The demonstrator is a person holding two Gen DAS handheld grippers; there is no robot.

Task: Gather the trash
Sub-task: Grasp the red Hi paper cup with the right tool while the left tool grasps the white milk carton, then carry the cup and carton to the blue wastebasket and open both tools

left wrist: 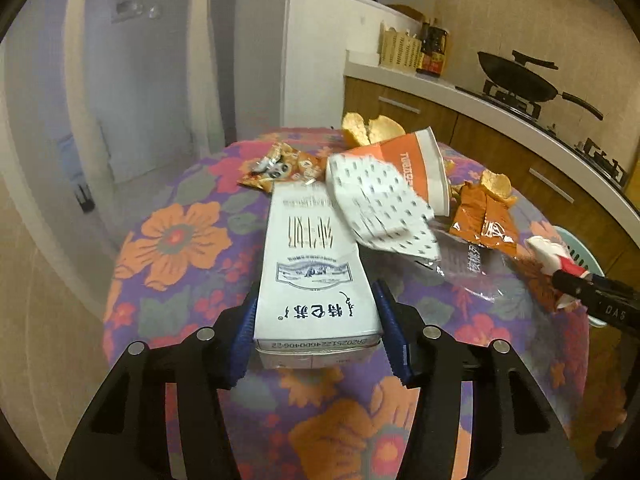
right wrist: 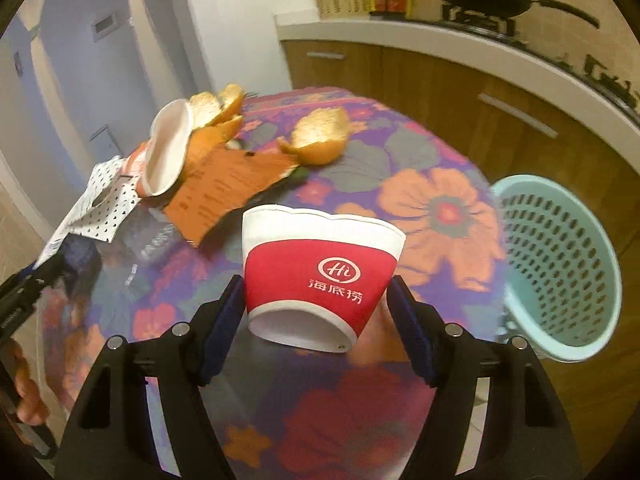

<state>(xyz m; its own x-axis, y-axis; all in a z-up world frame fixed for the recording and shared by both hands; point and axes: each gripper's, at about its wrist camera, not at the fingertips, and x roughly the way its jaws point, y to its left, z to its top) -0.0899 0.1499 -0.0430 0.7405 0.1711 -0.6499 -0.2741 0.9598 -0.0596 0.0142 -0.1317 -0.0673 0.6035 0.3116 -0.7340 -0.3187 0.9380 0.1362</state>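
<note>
My left gripper (left wrist: pixel 318 330) is shut on a white milk carton (left wrist: pixel 312 272) that lies lengthwise over the flowered table (left wrist: pixel 176 240). My right gripper (right wrist: pixel 318 320) is shut on a red and white paper cup (right wrist: pixel 320 276), held above the table; it also shows at the right edge of the left wrist view (left wrist: pixel 554 256). An orange and white paper cup (left wrist: pixel 420 164) lies on its side, seen too in the right wrist view (right wrist: pixel 166 152). Beside it are a dotted white wrapper (left wrist: pixel 384 204), orange snack bags (left wrist: pixel 484 216), and orange peels (right wrist: pixel 320 136).
A light green mesh trash basket (right wrist: pixel 560 268) stands past the table's right edge. A clear plastic sheet (right wrist: pixel 132 264) lies on the table. A kitchen counter (left wrist: pixel 460 92) with a wok (left wrist: pixel 520 76) runs behind. A doorway (left wrist: pixel 136 80) is at the left.
</note>
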